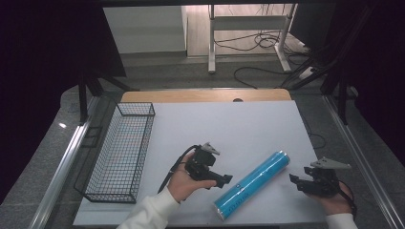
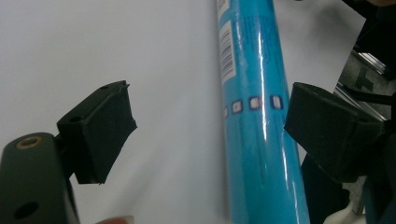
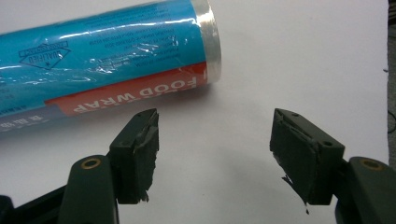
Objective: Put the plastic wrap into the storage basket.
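A black wire basket (image 1: 119,152) stands at the left edge of the white table (image 1: 229,129), well apart from the work in hand. Right of it, the left gripper (image 1: 224,180) lies level in a white-sleeved hand (image 1: 184,183), its tips just beside the near end of a blue roll of food wrap (image 1: 253,183). In the left gripper view the jaws stand wide with the roll (image 2: 261,140) between them, close to the right-hand pad but not pressed by either. The roll lies flat and slantwise on the table, its near end toward the person and its far end up and to the right. At the right, the right gripper (image 1: 295,180) rests in the other hand (image 1: 334,200), pointing toward the roll and near it. The right gripper view shows its jaws wide and empty, bare table between them, the roll's clear-capped end (image 3: 208,42) just beyond the tips. Behind the table, cables (image 1: 258,43) trail across the floor by a desk frame (image 1: 248,28).
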Demonstrator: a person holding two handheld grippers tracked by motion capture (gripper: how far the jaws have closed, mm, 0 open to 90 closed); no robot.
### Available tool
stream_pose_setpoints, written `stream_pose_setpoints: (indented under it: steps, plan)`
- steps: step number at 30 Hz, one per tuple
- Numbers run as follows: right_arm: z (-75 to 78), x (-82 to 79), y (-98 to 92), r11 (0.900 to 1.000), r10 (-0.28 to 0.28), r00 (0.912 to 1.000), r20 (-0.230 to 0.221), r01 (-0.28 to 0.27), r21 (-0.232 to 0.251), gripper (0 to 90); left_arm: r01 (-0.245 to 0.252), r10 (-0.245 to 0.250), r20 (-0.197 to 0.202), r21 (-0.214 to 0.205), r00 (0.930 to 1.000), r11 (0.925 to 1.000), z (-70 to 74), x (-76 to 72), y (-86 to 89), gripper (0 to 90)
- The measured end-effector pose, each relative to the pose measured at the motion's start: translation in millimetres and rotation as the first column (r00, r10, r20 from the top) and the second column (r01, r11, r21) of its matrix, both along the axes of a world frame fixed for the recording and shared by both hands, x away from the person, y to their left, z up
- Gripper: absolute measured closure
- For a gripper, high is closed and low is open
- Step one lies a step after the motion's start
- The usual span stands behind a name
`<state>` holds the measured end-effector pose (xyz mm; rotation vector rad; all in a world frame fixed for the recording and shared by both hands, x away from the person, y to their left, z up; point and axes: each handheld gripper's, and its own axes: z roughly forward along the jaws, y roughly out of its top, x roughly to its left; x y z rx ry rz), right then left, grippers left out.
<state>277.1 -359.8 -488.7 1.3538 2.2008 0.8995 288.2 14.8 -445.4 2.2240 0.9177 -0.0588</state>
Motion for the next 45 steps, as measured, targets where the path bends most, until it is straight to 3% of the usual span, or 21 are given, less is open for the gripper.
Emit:
stream_pose_setpoints:
  steps: [6,26,35,45]
  plan:
    - [-2.6,0.9,-1.9,0.9999,-0.01,0.9999,-0.008,0.01,-0.013,33.1,0.048,-0.048,-0.022,0.013,0.9986,0.9988,-3.1,9.0,-34.5,15.2]
    - [-3.9,0.7,-5.6,0.9992,-0.03,0.9995,-0.012,0.03,-0.026,32.7,0.146,-0.138,-0.082,0.095,0.987,0.9848,-25.3,22.9,-106.1,15.3]
    - [-5.5,0.9,-6.2,0.9988,-0.032,0.9994,-0.012,0.032,-0.038,32.4,0.182,-0.164,-0.116,0.168,0.9797,0.9688,-38.5,26.0,-122.7,16.3]
    - [-6.4,1.3,-6.0,0.9975,-0.036,0.9993,-0.008,0.035,-0.061,32.1,0.168,-0.14,-0.145,0.207,0.9795,0.9637,-48.4,30.8,-128.9,22.5]
